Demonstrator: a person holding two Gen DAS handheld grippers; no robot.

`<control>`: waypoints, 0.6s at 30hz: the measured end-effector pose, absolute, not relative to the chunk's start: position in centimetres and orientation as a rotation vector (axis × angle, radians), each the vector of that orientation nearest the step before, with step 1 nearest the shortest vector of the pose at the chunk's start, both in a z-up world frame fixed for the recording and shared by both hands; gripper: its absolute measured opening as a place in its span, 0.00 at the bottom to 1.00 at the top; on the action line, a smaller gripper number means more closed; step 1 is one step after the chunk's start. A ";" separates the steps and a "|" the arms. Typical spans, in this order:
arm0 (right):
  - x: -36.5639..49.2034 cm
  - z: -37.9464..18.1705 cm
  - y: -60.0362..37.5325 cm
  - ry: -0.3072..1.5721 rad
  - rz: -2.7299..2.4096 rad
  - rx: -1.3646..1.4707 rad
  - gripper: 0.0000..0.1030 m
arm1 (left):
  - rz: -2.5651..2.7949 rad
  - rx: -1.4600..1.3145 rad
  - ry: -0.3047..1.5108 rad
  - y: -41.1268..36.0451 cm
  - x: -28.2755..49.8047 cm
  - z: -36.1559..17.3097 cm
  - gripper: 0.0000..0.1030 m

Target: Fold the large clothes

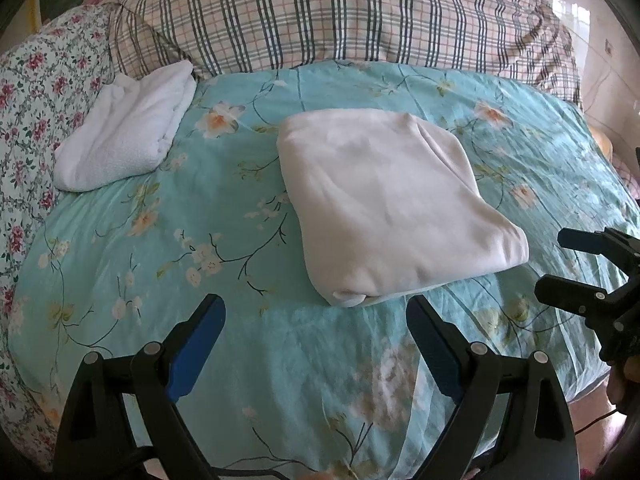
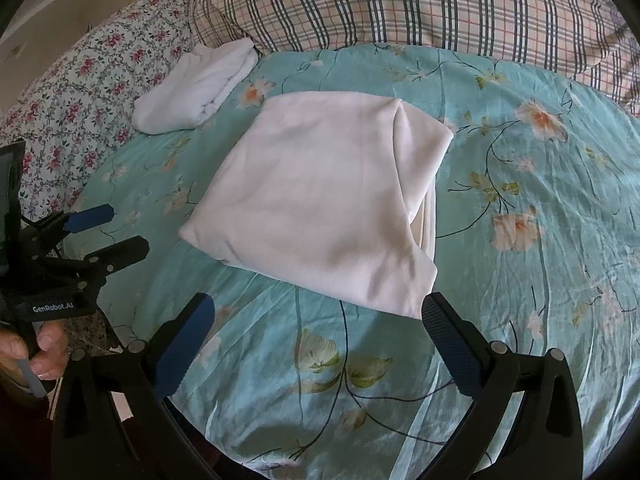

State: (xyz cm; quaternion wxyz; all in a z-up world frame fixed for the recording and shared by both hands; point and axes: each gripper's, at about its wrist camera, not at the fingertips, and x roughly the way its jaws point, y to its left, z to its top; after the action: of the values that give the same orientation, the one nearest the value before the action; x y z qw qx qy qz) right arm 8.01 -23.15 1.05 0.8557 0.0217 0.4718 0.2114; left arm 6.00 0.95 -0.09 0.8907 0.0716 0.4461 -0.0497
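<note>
A folded, pale pinkish-white cloth bundle is lying near the middle of a bed covered by a turquoise floral bedspread, its nearest corner pointing toward the foot edge. A smaller folded white knitted towel is sitting toward the far left corner of the bed, resting partly against a cushion in white fabric with small red flowers. A large checked pillow in beige, blue and pink lines is stretching along the head edge behind both. The left hand-held gripper is hovering above the near edge with its blue-padded fingers spread wide, gripping nothing. The right hand-held gripper is likewise spread apart and empty, its right pad just beside the bundle's near corner. In the right wrist view, the left tool's black body is showing white lettering reading "GenRobot.AI", with a person's hand gripping its handle.
</note>
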 end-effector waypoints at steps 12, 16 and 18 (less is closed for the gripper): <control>7.5 1.3 -23.4 0.989 0.445 0.043 1.00 | -0.098 0.155 0.924 0.8 5.7 0.0 0.90; 7.5 1.4 -23.4 0.989 0.445 0.042 1.00 | -0.098 0.158 0.923 0.7 5.6 -0.1 0.90; 7.4 1.4 -23.4 0.988 0.445 0.042 1.00 | -0.097 0.157 0.923 0.7 5.6 -0.1 0.90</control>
State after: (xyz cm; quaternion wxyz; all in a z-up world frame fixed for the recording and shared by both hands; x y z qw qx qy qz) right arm 7.40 -23.41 1.36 0.8565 0.0201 0.4703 0.2118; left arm 5.61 0.67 -0.10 0.8912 0.0758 0.4447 -0.0466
